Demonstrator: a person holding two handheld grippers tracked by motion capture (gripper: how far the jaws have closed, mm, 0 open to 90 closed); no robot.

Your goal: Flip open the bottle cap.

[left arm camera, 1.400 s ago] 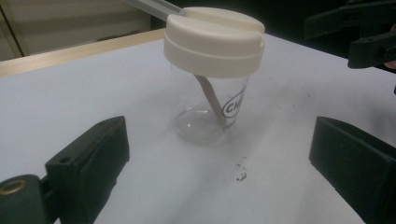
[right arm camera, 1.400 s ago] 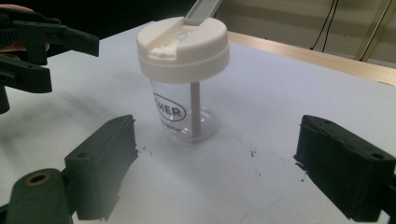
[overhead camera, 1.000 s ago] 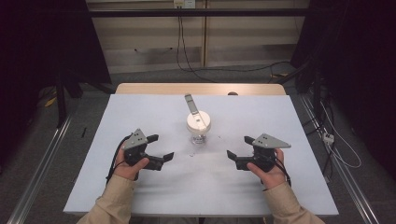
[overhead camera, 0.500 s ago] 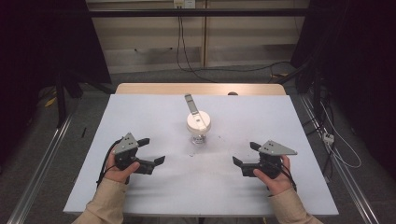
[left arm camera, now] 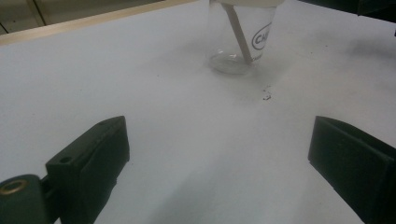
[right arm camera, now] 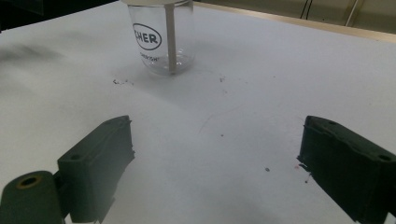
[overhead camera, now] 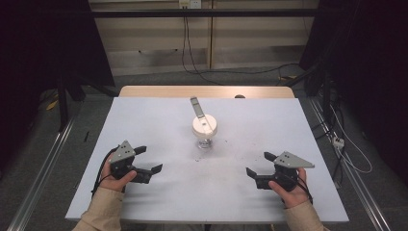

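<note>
Left gripper (overhead camera: 148, 160) low over the near left of the table (overhead camera: 159, 120), jaws spread wide, nothing between them; bare white surface ahead in the left gripper view (left arm camera: 219, 154). Pointed inward, toward the middle.

Middle of table: clear plastic cup (overhead camera: 204, 129) standing upright, pale lid on top, a flat stick (overhead camera: 197, 108) poking out through the lid and leaning away toward the far edge. Seen close from both sides (left arm camera: 240, 37) (right arm camera: 161, 42): printed oval logo on the wall, stick running down to the bottom, cup otherwise apparently empty. A few dark specks (left arm camera: 266, 95) on the surface near its foot. Well apart from both grippers.

Right gripper (overhead camera: 257, 164) low over the near right, jaws likewise wide and empty (right arm camera: 215, 154), also aimed at the cup.

Risks, as judged from here:
- Light, tall, top-heavy with lid and stick; a glancing touch from one jaw before the other would likely tip or slide it.
- Thin clear wall; hard squeeze could buckle it or pop the lid.
- Leaning stick easily snagged by a jaw coming in high, levering the cup over.
- Both grippers closing in together could collide at the cup.
</note>
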